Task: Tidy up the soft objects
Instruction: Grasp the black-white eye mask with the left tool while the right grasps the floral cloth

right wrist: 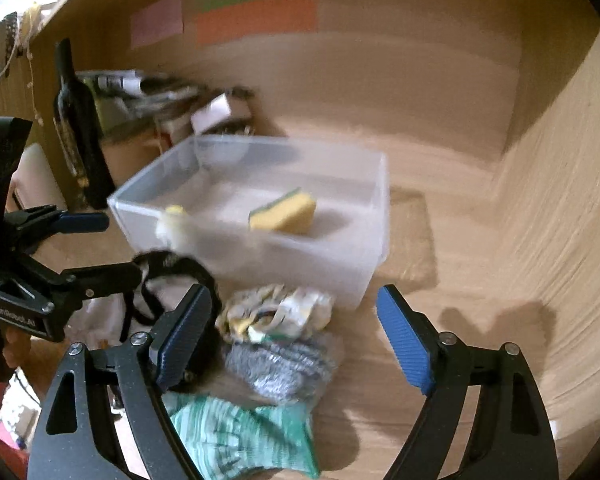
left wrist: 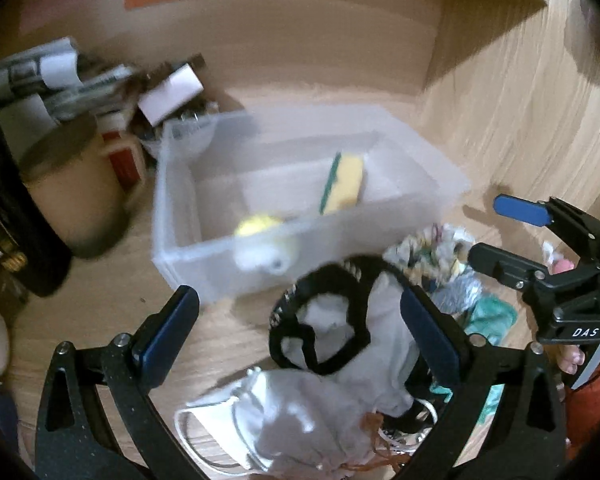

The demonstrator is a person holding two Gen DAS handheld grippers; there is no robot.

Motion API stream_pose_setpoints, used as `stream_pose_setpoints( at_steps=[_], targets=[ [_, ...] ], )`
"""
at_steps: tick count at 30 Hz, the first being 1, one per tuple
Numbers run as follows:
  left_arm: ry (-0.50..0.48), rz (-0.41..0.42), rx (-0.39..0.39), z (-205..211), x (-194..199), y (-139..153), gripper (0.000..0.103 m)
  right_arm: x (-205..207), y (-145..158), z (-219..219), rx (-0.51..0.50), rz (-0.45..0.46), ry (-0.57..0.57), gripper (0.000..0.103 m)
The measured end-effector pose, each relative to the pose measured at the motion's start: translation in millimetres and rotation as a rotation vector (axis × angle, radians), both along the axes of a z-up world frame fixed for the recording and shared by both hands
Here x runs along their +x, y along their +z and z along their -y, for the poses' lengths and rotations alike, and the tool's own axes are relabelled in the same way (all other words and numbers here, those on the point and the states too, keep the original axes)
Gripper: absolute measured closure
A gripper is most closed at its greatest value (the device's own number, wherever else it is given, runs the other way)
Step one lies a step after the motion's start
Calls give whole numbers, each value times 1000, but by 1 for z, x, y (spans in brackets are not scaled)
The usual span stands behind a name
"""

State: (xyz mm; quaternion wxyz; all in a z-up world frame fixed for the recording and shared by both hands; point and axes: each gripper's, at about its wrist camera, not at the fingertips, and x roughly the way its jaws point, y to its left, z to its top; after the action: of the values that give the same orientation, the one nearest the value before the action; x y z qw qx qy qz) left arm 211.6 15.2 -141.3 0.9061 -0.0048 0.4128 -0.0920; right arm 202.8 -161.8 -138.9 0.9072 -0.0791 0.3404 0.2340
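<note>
Though spread wide and empty, hovered low with the left gripper (left wrist: 296,300) over a black-trimmed white garment (left wrist: 380,320) lying across a white mask (left wrist: 284,412). Could easily have dragged up both at once, by tangled straps and loops. Gaped just as wide and empty with the right gripper (right wrist: 294,296), above a patterned cloth (right wrist: 276,312) touching a grey knit (right wrist: 280,364) and a green cloth (right wrist: 240,440). Might have pinched two pieces, or nudged the light clear bin (left wrist: 168,200) just behind the heap. Hard to judge any grasp in such blur.

Counted one bin, holding one sponge (left wrist: 344,184) and one yellow-and-white toy (left wrist: 260,240). Counted at least five soft pieces on the wood outside it: garment, mask, patterned cloth, knit, green cloth.
</note>
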Motion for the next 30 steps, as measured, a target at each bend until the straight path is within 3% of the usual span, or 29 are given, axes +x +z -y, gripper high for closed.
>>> stream_pose_setpoints(
  at_steps=[3, 5, 7, 11, 17, 22, 30],
  targets=[
    [-10, -27, 0, 2, 5, -14, 1, 2, -11, -4, -10, -36, 10, 26],
    [-13, -47, -11, 3, 8, -22, 7, 6, -16, -6, -8, -66, 21, 35],
    [-13, -70, -10, 5, 12, -27, 20, 10, -21, -7, 1, -94, 27, 43],
    [-26, -86, -21, 7, 14, -33, 30, 9, -25, -7, 5, -104, 36, 67],
    [-58, -79, -8, 14, 10, -33, 58, 0, -21, -4, 5, -68, 40, 87],
    [-57, -42, -3, 15, 0, -22, 85, -10, -8, 0, 11, -8, 30, 89],
    [-55, 36, 9, 18, -18, 3, 87, -23, 18, 8, 42, 71, 9, 90]
  ],
)
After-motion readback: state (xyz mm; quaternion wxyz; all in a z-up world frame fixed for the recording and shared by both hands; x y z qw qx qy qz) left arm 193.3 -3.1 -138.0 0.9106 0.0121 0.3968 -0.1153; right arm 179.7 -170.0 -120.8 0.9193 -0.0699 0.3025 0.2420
